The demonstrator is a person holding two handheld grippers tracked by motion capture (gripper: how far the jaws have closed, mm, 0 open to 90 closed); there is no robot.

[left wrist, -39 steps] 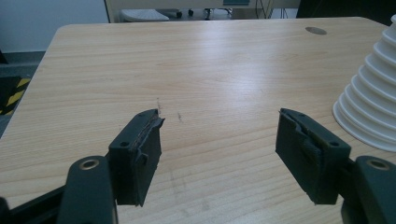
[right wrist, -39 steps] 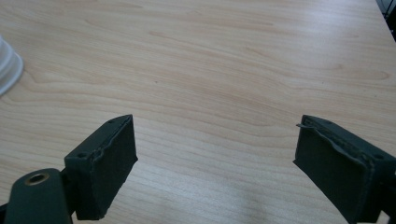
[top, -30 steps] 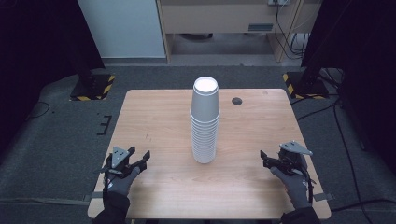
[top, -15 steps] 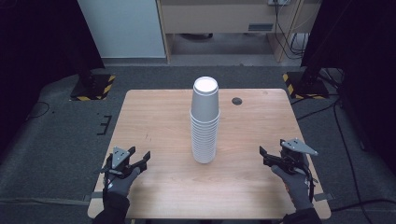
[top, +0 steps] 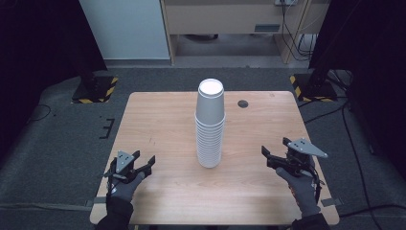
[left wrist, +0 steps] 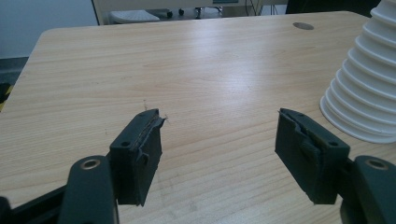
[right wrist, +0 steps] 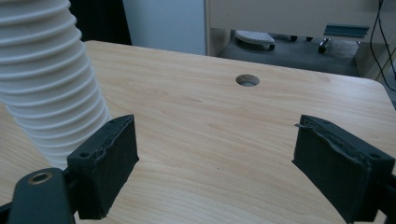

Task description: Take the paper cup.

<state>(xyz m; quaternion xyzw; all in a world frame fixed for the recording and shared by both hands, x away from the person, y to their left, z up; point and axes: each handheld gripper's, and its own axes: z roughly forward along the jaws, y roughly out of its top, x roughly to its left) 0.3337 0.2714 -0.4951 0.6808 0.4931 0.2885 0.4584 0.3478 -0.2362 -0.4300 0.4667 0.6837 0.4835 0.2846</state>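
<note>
Many white cups, nested upside down into one tall stack point(top: 210, 125), stand near the middle of the table point(top: 158, 120) in the high view, a little toward its near edge, with a small round hole point(top: 243, 103) in the top behind them toward the far right corner. The left gripper point(top: 139, 165) waits near the near left corner and the right gripper point(top: 269, 157) near the near right edge, both well apart from the stack and both with jaws spread and empty. In the left gripper view the jaws stand wide over bare wood, and the ribbed foot of the stack point(left wrist: 365, 88) sits off to the right. In the right gripper view the jaws gape just as wide, the stack point(right wrist: 49, 84) rising at the left behind one jaw. Such cups look thin and very light, likely to dent under a hard squeeze and to tip as a column if pushed near the top. A gentle pinch across the wall of the uppermost cup, while the other gripper steadies the rims below, seems the safest hold.
</note>
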